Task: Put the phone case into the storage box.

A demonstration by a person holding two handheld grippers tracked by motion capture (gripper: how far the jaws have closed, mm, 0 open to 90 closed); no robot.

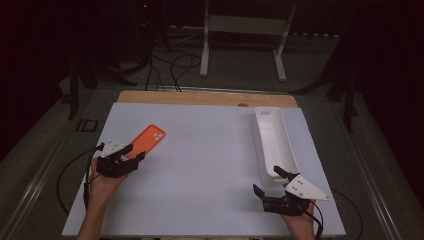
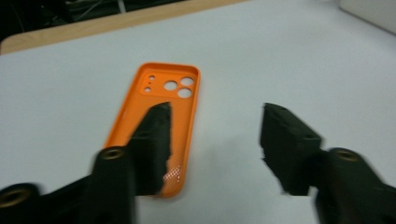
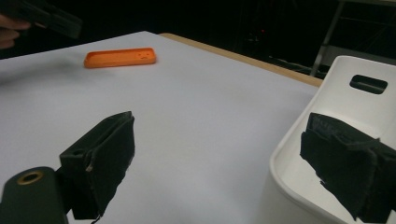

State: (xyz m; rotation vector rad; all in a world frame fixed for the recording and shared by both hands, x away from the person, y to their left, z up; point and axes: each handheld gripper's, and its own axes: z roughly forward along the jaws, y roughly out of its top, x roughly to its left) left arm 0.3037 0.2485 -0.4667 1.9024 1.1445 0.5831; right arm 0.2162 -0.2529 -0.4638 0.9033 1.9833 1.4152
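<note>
An orange phone case (image 1: 148, 140) lies flat on the white table top, inner side up, at the left. My left gripper (image 1: 136, 151) hovers at its near end, jaws apart and empty. In the left gripper view the case (image 2: 161, 102) runs under the left jaw, and the left gripper (image 2: 215, 140) is open with nothing held. My right gripper (image 1: 266, 180) is open at the near right, next to the near end of a long white tray (image 1: 272, 140). In the right gripper view, the right gripper (image 3: 224, 163) has one jaw over the tray's rim (image 3: 299, 135); the case (image 3: 119, 57) lies far off.
The white table top (image 1: 200, 165) has a wooden strip (image 1: 200, 97) along its far edge. Beyond it stand a white frame's legs (image 1: 205, 45) and loose cables (image 1: 175, 65) on the floor. A cable trails from each gripper near the table's front corners.
</note>
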